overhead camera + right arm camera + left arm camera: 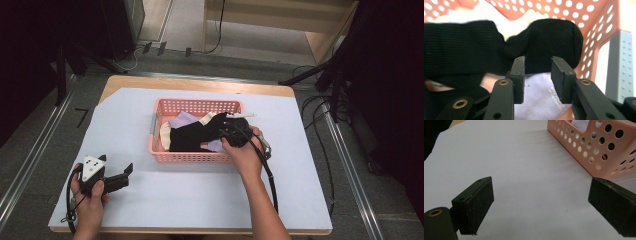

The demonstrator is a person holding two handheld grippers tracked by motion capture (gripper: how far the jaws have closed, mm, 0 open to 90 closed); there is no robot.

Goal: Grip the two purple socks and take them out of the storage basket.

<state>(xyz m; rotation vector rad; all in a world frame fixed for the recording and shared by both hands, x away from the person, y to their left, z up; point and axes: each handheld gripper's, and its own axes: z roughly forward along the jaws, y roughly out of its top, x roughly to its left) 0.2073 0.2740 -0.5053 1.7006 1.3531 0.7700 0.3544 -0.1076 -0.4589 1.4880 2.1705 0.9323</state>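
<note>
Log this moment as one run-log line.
left gripper: open, idle over table | right gripper: in pink basket, jaws part open at black sock, not yet gripped | phase: reaching for sock

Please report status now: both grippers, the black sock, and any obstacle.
Left gripper open, idle on table. Right gripper inside pink basket, jaws partly open at black sock, not clamped. Lavender cloth beneath.

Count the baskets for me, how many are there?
1. The pink basket sits in the middle of the table, full of socks, with the right hand-held gripper reaching into it. No others visible.
</note>
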